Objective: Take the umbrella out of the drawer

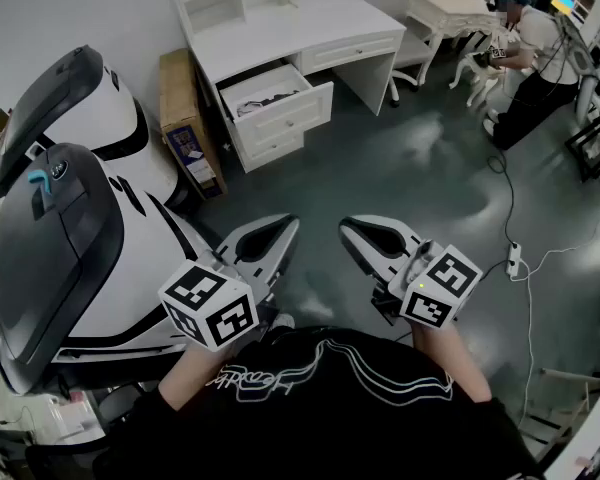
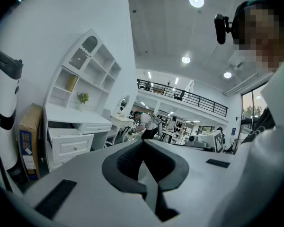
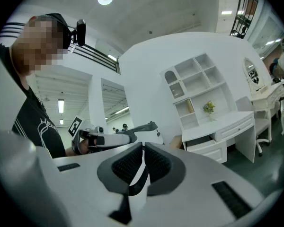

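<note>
my left claw [image 1: 285, 226] and right claw [image 1: 350, 230] were both shut on nothing, side by side over the floor [image 1: 420, 168], well apart from the white desk [image 1: 300, 23]. its top drawer [image 1: 292, 110] stood open; a dark thing [image 1: 265, 96] lay inside, too small to tell whether it was the umbrella.

Head view: high up, steeply down over left gripper [image 1: 278, 230] and right gripper [image 1: 365, 230], desk [image 1: 290, 28] far off at top. Left gripper view: low, along its jaws, desk at left. Right gripper view: low, angled across the left gripper, desk at right. All three share the desk and its open drawer [image 1: 280, 103].
</note>
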### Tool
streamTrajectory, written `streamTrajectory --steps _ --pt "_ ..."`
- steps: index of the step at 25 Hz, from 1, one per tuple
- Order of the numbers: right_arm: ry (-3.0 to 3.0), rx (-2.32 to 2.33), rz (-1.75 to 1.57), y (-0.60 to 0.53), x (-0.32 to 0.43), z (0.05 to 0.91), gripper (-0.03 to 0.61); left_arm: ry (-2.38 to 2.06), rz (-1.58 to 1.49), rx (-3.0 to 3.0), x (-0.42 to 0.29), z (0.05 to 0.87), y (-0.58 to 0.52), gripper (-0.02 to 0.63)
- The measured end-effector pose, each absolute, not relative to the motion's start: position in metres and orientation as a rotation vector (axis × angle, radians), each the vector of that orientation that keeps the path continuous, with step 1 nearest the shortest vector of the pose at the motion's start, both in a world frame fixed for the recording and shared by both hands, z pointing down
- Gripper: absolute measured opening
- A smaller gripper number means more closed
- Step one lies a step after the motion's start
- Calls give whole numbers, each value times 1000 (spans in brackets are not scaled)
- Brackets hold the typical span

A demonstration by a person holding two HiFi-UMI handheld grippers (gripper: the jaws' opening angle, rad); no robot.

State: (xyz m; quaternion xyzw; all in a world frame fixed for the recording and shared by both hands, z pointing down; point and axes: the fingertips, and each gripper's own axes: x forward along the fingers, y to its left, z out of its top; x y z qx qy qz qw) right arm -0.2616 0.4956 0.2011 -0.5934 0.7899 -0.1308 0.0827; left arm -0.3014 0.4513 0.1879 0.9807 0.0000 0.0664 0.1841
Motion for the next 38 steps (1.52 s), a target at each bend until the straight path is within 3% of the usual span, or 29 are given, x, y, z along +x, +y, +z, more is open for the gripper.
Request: streamTrajectory --steps 11,22,30,38 --pt "2382 -1735 -433 530 -244 205 51 3 216 2767 -287 189 497 20" --pt "2378 -1716 -454 503 -222 227 52 10 267 2779 -261 204 472 20" --pt "2345 -1763 -493 432 -177 244 54 9 256 2745 -224 223 400 20" --pt "2333 -1773 -605 286 -105 261 54 -33 288 2673 -158 245 249 20"
